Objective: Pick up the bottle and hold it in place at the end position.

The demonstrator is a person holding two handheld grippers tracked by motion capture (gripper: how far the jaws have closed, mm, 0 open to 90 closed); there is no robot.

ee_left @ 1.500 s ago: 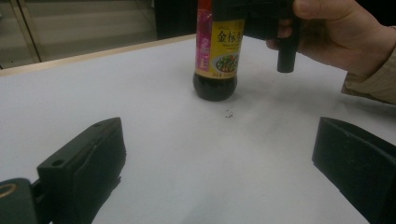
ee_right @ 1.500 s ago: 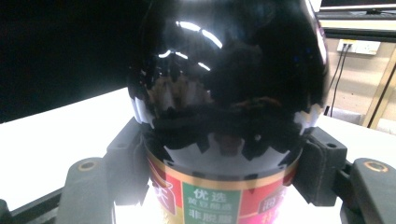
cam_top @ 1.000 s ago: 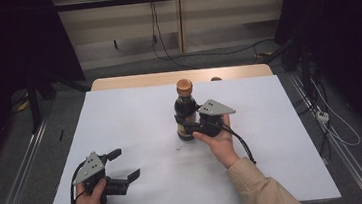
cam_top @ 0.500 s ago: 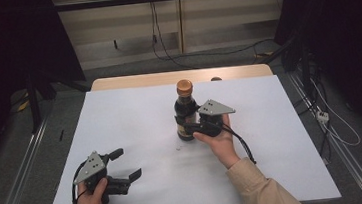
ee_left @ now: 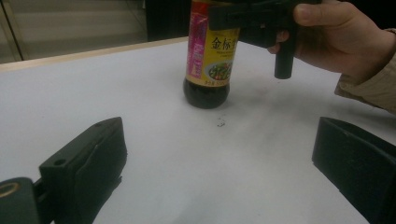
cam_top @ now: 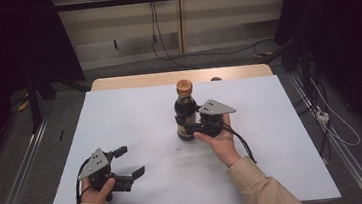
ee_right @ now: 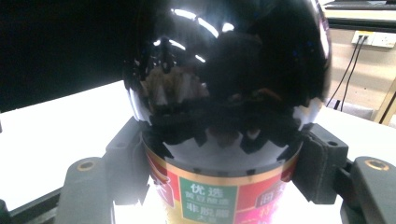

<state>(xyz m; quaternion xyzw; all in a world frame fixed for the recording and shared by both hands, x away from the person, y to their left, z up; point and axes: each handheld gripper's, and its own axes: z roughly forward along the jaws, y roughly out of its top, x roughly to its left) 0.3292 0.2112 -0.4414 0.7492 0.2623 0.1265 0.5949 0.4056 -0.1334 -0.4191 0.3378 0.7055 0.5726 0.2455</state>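
Bottle (cam_top: 185,110) of dark sauce, upright near mid-table (cam_top: 135,116), gripped but not yet lifted.

Standing base-down on the white sheet, orange cap on, label facing the near side. Right gripper (cam_top: 197,125) clamped on the bottle's labelled body, one pad on each side in the right gripper view (ee_right: 128,163). Left gripper (cam_top: 124,162) low at the near left corner, well apart from the bottle, jaws spread wide around nothing. Grasp looks secured; lifting or carrying judged as what remains.
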